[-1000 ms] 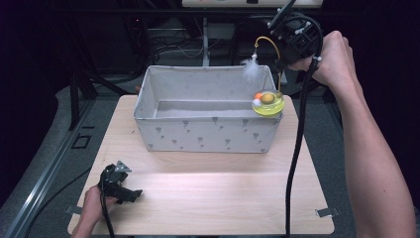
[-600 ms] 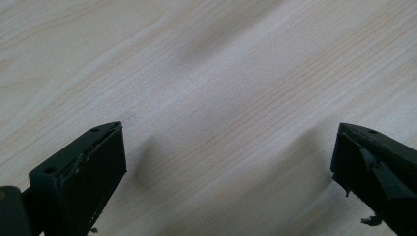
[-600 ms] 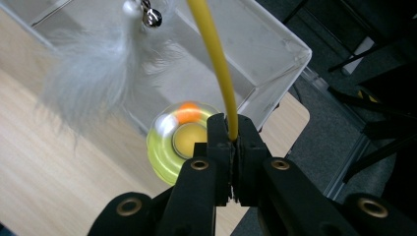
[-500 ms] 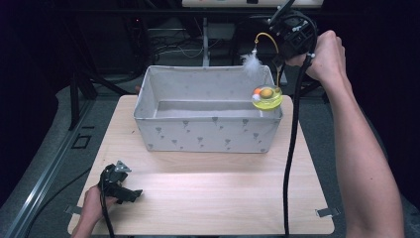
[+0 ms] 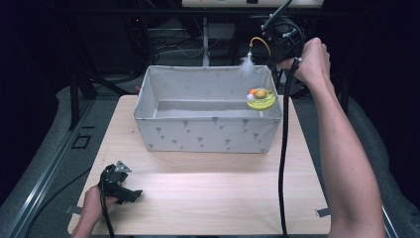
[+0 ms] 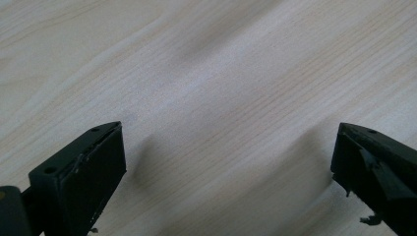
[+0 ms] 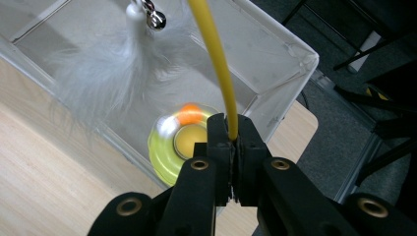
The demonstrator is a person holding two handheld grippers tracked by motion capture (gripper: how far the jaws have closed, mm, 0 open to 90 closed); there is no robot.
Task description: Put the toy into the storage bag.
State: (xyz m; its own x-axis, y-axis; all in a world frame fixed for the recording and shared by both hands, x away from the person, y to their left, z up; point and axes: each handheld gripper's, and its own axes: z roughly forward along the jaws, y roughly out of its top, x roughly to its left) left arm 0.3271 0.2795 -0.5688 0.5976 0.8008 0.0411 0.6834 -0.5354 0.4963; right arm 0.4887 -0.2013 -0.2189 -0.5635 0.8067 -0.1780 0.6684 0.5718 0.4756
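Right hand-held gripper (image 7: 231, 147), clamped on the yellow wand (image 7: 214, 59), has carried the yellow-green toy (image 5: 261, 98) inward over the bin (image 5: 208, 131); its own view reveals the feather (image 7: 118, 64); left hand-held gripper (image 6: 226, 167), jaws apart, remains on the desk (image 5: 208, 198).

Bare tabletop (image 5: 208, 198) before the fabric bin (image 5: 208, 131); its walls the only barrier.
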